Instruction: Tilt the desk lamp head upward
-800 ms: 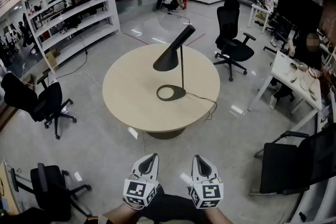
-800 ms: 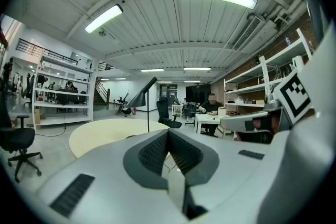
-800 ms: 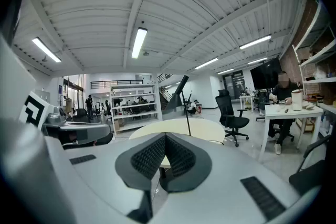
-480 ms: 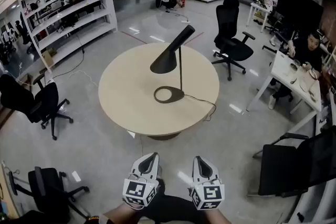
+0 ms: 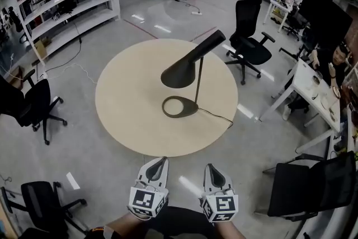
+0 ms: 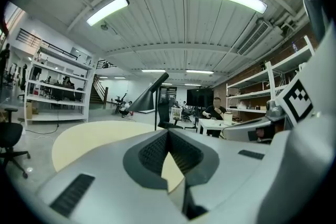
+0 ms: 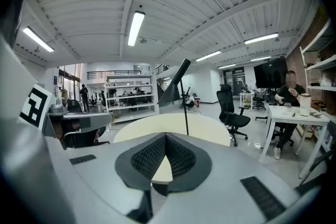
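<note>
Left gripper (image 5: pixel 158 163) and right gripper (image 5: pixel 213 168) hang side by side at the person's waist, each with its jaws pressed together and nothing between them, both pointing across bare floor toward the near edge of the round table (image 5: pixel 126 120). The desk lamp (image 5: pixel 198 84) stands near the middle of that table, well apart from both tools, on a ring base (image 5: pixel 179 107) with a thin upright stem. Its cone-shaped lamp head (image 5: pixel 187 67) slopes down to the left, the shade's mouth facing the tabletop. A cord (image 5: pixel 219 115) trails off to the right. This looks like the approach, with the tilting not yet begun. The next move would call for closing in on the table, parting one gripper's jaws and taking the head by its slim upper neck, perhaps steadying the base with the other.
</note>
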### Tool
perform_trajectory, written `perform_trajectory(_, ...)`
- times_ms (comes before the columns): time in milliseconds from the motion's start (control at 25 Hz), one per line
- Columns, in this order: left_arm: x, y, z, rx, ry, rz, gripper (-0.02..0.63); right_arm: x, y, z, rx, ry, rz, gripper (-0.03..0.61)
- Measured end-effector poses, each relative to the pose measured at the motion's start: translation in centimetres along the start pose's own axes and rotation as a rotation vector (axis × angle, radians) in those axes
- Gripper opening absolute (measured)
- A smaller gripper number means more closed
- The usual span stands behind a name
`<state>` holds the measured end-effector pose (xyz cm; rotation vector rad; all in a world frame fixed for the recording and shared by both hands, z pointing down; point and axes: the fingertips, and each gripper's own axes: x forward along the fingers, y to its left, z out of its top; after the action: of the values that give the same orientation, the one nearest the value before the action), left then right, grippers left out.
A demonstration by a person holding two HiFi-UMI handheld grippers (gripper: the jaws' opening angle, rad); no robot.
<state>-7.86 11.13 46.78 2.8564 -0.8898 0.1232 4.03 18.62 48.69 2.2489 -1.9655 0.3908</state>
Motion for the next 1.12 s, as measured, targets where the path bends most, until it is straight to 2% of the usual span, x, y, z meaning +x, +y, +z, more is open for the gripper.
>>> perform_trajectory(240, 6.5, 6.9, 4.1, -0.008, -0.040, -0.026, 0.048, 8.9, 0.2, 4.2, -0.031, 0.004, -0.012, 0.009)
perform_trajectory(480, 10.9, 12.0, 8.0, -0.004, -0.080, -0.055, 0.048, 15.3, 1.5, 8.9, -0.062, -0.029, -0.008, 0.009)
perform_trajectory(640, 13.4, 13.9, 10.3, 0.016, -0.109, -0.080, 0.048, 18.1, 1.3, 12.1, -0.083, -0.077, -0.006, 0.009)
perform_trajectory(800, 15.9, 15.0, 11.5, 0.031, -0.111, -0.070, 0.047, 20.3, 0.2, 14.0, -0.094, -0.111, 0.007, 0.009)
perform_trajectory(1000, 18.5, 14.9, 12.9, 0.027, -0.144, -0.023, 0.048, 22.2, -1.2, 15.6, -0.130, -0.139, 0.088, 0.009)
perform_trajectory(1120, 20.1, 14.8, 14.0, 0.016, -0.178, 0.011, 0.048, 23.2, -1.9, 18.1, -0.176, -0.179, 0.169, 0.009)
